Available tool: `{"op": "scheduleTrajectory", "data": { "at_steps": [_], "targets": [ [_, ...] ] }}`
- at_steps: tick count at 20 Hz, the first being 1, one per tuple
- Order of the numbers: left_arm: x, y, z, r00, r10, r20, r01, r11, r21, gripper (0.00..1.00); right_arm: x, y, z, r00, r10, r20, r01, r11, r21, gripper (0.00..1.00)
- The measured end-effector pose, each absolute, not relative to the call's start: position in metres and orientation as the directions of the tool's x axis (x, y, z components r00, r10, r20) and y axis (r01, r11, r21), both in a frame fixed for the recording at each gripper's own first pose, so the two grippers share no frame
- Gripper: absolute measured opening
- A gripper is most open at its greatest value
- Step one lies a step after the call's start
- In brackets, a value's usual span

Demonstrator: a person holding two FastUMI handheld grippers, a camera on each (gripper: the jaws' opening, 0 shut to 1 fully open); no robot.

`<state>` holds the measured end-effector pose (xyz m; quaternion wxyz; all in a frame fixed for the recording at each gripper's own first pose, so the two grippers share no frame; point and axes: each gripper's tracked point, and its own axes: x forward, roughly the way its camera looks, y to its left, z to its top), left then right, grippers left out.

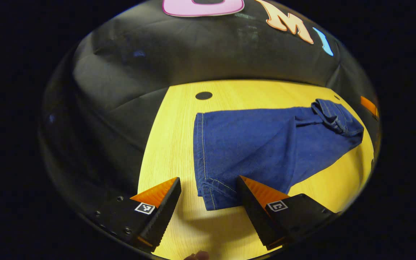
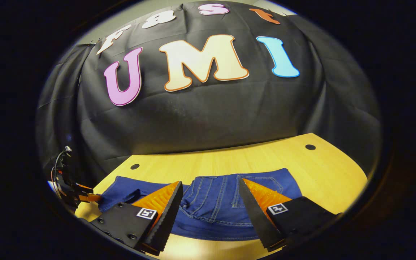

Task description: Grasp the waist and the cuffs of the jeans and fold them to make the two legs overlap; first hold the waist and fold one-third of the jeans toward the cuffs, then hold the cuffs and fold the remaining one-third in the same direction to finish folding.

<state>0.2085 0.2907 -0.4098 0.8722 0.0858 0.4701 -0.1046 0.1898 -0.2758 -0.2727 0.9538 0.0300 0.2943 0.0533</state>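
Dark blue jeans [image 1: 265, 144] lie flat on the yellow wooden table [image 1: 172, 144]. In the left gripper view the cuff end [image 1: 211, 191] is nearest, and the bunched waist [image 1: 332, 115] lies far right. My left gripper [image 1: 208, 180] is open, just above the table, its fingers straddling the near cuff corner without pressing it. In the right gripper view the waist with its back pockets [image 2: 226, 202] faces me. My right gripper [image 2: 211, 187] is open above the waistband. The other gripper [image 2: 72, 191] shows at far left by the cuffs.
Black cloth walls [image 2: 208, 115] close the booth behind and to the left of the table. Round dark holes [image 1: 203, 95] [image 2: 310, 147] mark the tabletop near its back corners. Bare wood [image 2: 338, 180] lies right of the waist.
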Motion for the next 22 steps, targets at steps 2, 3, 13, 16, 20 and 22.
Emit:
{"op": "scheduleTrajectory", "data": {
  "at_steps": [2, 3, 13, 16, 20, 22],
  "targets": [
    [0.207, 0.288, -0.419, 0.495, -0.128, -0.860, 0.288, 0.957, 0.024, 0.96, 0.185, -0.281, -0.274, 0.817, 0.101, -0.567, -0.075, 0.995, 0.068, 0.95],
    [0.213, 0.285, -0.418, 0.502, -0.142, -0.853, 0.280, 0.960, 0.005, 0.96, 0.182, -0.283, -0.277, 0.811, 0.095, -0.577, -0.073, 0.995, 0.061, 0.95],
    [0.203, 0.250, -0.418, 0.423, -0.287, -0.860, 0.250, 0.949, -0.193, 0.17, 0.172, -0.269, -0.290, 0.782, 0.119, -0.612, -0.082, 0.993, 0.088, 0.95],
    [0.205, 0.249, -0.419, 0.443, -0.273, -0.854, 0.188, 0.960, -0.209, 0.00, 0.173, -0.274, -0.290, 0.780, 0.117, -0.615, -0.084, 0.993, 0.083, 0.87],
    [0.209, 0.234, -0.397, 0.496, -0.303, -0.814, 0.137, 0.953, -0.272, 0.00, 0.174, -0.278, -0.277, 0.787, 0.119, -0.605, -0.089, 0.993, 0.080, 0.95],
    [0.212, 0.212, -0.377, 0.519, -0.353, -0.778, 0.155, 0.934, -0.321, 0.00, 0.176, -0.285, -0.271, 0.794, 0.119, -0.596, -0.093, 0.993, 0.073, 0.95]
  ]
}}
